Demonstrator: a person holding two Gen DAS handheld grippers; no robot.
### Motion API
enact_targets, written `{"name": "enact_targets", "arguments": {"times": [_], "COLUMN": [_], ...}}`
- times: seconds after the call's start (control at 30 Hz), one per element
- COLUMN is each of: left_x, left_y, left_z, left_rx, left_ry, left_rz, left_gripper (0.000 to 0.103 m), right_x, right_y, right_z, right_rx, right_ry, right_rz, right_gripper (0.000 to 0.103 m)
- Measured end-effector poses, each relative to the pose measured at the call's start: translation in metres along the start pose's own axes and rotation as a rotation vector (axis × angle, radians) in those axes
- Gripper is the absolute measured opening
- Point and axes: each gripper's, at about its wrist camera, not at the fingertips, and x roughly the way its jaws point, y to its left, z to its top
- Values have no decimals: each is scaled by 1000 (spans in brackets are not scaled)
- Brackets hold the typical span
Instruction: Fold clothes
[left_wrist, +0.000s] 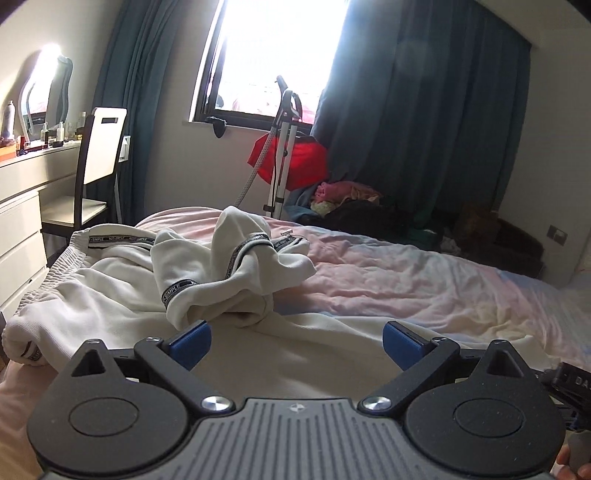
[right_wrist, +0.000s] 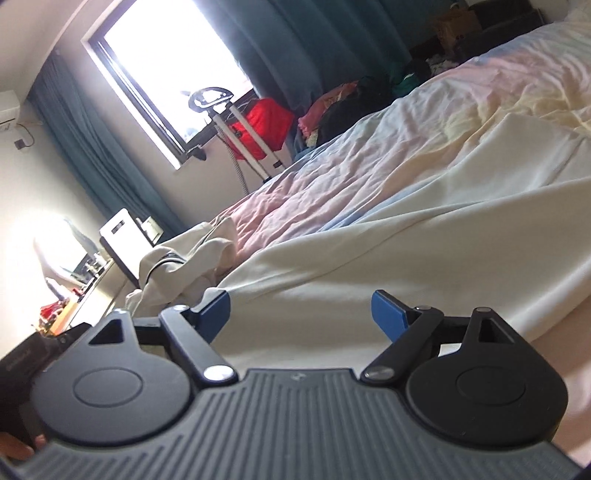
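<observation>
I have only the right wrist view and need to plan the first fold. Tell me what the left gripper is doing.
Observer: The left gripper is open, with nothing between its blue pads, and is poised over the cream garment.
Operator: Describe the bunched part. I see only a sliver of it.
Observer: It is a crumpled heap just ahead of the left gripper, with black lettered tape winding across it.
Operator: Find me the waistband.
Observer: The gathered waistband lies at the left edge of the bed, on the side toward the white dresser.
</observation>
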Motion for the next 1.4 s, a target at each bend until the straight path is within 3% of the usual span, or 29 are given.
{"name": "enact_targets", "arguments": {"times": [0.1, 0.23, 0.33, 0.43, 0.57, 0.63, 0.67, 0.7, 0.73, 0.97, 1.2, 1.33, 1.4], "left_x": [5, 20, 33, 51, 71, 80, 84, 87, 89, 91, 86, 86, 89], "left_y": [15, 32, 50, 70, 85, 93, 96, 99, 102, 103, 91, 75, 69], "left_z": [-1, -5, -10, -17, -16, -16, -17, -20, -22, -25, -25, -27, -28], "left_rx": [-53, -52, -94, -168, -166, -194, -210, -222, -232, -239, -216, -147, -129], "left_ry": [-7, 0, -1, 14, -33, -33, -30, -25, -20, -6, 10, 18, 32], "left_rz": [-5, 36, 79, 66, 139, 150, 153, 159, 164, 149, 114, 117, 128], "left_gripper": [101, 101, 101, 101, 100, 100, 100, 100, 100, 100, 100, 100, 100], "right_x": [53, 157, 223, 275, 346, 370, 364, 359, 353, 309, 175, 120, 108], "right_y": [20, 49, 66, 81, 100, 106, 106, 105, 104, 92, -12, -97, -136], "right_z": [15, 34, 40, 42, 45, 50, 55, 61, 67, 113, 216, 248, 243], "right_rx": [81, 242, 273, 255, 230, 212, 195, 177, 160, 42, -55, -29, 9], "right_ry": [57, 122, 134, 148, 167, 159, 129, 100, 70, -143, -401, -383, -334], "right_rz": [94, 197, 176, 137, 85, 58, 43, 28, 13, -105, -469, -631, -633], "right_gripper": [84, 85, 85, 85, 84, 66, 51, 28, 22, 16, 15, 14, 15]}}
